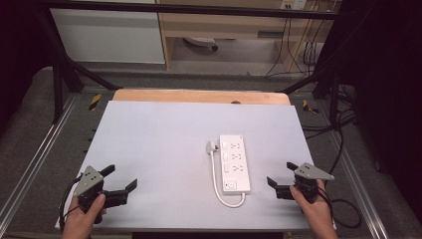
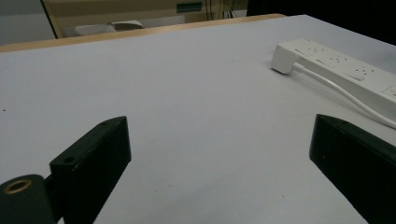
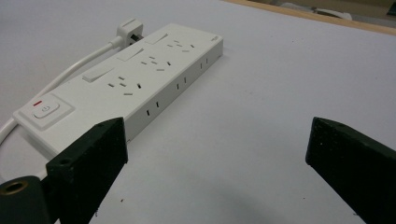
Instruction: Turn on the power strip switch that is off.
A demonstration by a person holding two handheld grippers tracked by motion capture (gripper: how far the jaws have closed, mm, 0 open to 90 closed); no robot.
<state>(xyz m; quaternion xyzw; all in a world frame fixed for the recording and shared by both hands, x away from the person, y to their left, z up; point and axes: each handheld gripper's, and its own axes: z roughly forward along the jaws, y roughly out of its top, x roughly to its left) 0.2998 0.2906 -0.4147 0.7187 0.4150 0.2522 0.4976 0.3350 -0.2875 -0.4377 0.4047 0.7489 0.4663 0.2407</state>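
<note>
So I'm sitting with both grippers at the near edge of the white table (image 1: 149, 149), and neither one is holding or touching anything. My right gripper (image 1: 282, 178) is spread wide, jaws far apart, and the power strip (image 1: 235, 163) is lying just off its left jaw, close in. In the right gripper view the strip (image 3: 135, 79) is running away from me, slanting from beside the left jaw toward the far middle, power button end nearest, so its long axis is going roughly along my line of reach rather than across it.

My left gripper (image 1: 119, 183) is also gaping wide, and the strip is sitting well off past its right jaw, much further out. The plug (image 2: 284, 59) and its cord (image 2: 341, 91) are lying on that side, plug at the strip's far end.

I'm guessing the right gripper is the one to go, since it's clearly nearer.
</note>
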